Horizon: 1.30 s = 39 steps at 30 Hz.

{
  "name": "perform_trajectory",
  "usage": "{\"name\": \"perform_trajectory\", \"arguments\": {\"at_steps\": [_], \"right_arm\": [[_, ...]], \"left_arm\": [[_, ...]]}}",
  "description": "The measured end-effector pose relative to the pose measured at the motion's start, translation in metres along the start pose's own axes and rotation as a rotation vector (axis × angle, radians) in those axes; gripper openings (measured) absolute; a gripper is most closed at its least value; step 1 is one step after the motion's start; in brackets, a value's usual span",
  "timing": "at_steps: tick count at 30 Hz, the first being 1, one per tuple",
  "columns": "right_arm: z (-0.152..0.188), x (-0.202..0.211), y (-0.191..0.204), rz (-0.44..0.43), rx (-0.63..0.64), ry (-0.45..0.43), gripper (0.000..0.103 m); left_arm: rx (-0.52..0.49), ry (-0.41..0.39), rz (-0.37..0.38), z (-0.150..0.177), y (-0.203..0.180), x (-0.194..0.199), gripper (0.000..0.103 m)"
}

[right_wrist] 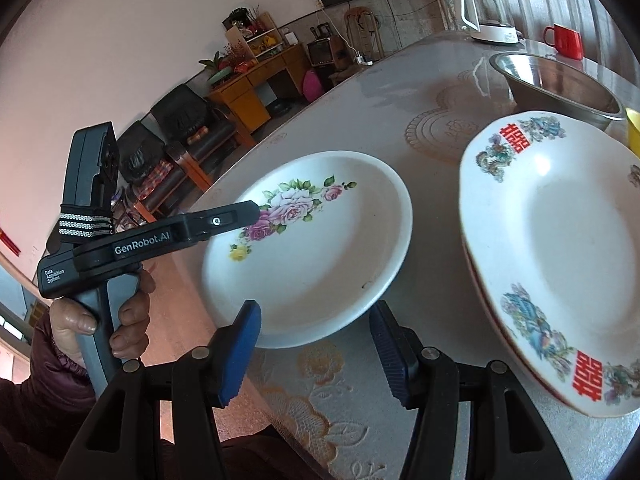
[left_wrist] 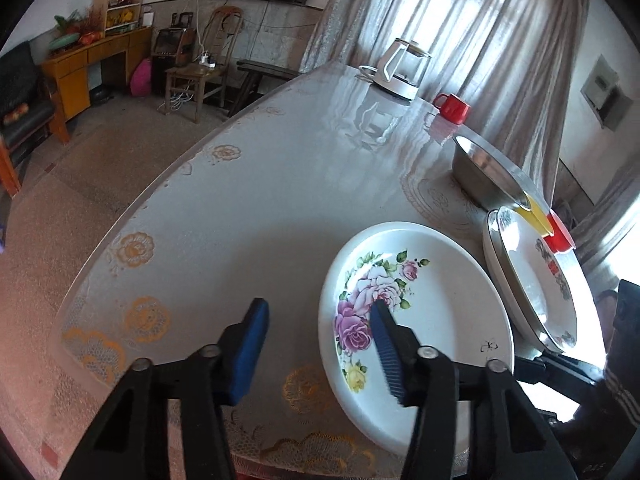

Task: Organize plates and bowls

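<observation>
White rose plate point(right_wrist: 308, 248) is lying at the counter's point(left_wrist: 256, 200) near edge, just beside the stacked dragon plates point(right_wrist: 560, 248). Your left gripper point(left_wrist: 320, 344) is straddling its rim, jaws narrowed but not gripping; your right gripper point(right_wrist: 316, 354) is hovering half-open, empty. Next, you're needing to pinch the rim firmly before lifting toward the stack.

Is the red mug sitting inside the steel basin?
No, the red mug stands on the table behind the steel basin, next to the white kettle.
</observation>
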State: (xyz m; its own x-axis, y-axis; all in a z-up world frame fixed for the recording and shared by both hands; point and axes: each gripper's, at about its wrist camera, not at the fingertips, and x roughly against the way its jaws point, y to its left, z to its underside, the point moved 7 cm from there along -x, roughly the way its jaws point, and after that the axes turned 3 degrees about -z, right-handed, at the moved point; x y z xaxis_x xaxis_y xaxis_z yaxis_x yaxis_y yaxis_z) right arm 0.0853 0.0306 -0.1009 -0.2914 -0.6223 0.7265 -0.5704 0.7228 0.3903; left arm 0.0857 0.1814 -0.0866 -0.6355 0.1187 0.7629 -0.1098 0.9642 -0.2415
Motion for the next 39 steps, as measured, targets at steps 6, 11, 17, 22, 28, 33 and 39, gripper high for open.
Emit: {"name": "perform_trajectory", "arguments": {"at_steps": [6, 11, 17, 22, 28, 33, 39], "right_arm": [[-0.009, -0.006, -0.004, 0.024, -0.005, -0.003, 0.061], [-0.016, -0.012, -0.003, 0.039, 0.002, -0.010, 0.061], [-0.020, -0.018, 0.000, 0.090, 0.018, -0.011, 0.061], [-0.025, -0.021, 0.001, 0.119, 0.005, -0.024, 0.061], [-0.030, -0.026, -0.001, 0.107, -0.006, -0.027, 0.061], [-0.032, -0.031, 0.008, 0.135, 0.040, -0.019, 0.061], [-0.033, -0.030, 0.004, 0.128, 0.001, -0.029, 0.061]], "left_arm": [[-0.058, -0.020, 0.014, -0.006, -0.014, -0.010, 0.038], [-0.039, -0.030, -0.002, -0.015, -0.009, -0.015, 0.039], [-0.068, -0.038, -0.012, -0.019, -0.008, -0.018, 0.044], [-0.062, -0.059, 0.027, -0.015, -0.003, -0.015, 0.043], [-0.025, -0.066, 0.083, -0.015, 0.005, -0.011, 0.041], [-0.040, -0.086, 0.029, -0.017, 0.001, -0.014, 0.045], [0.018, -0.076, 0.131, -0.010, 0.006, -0.006, 0.045]]}}
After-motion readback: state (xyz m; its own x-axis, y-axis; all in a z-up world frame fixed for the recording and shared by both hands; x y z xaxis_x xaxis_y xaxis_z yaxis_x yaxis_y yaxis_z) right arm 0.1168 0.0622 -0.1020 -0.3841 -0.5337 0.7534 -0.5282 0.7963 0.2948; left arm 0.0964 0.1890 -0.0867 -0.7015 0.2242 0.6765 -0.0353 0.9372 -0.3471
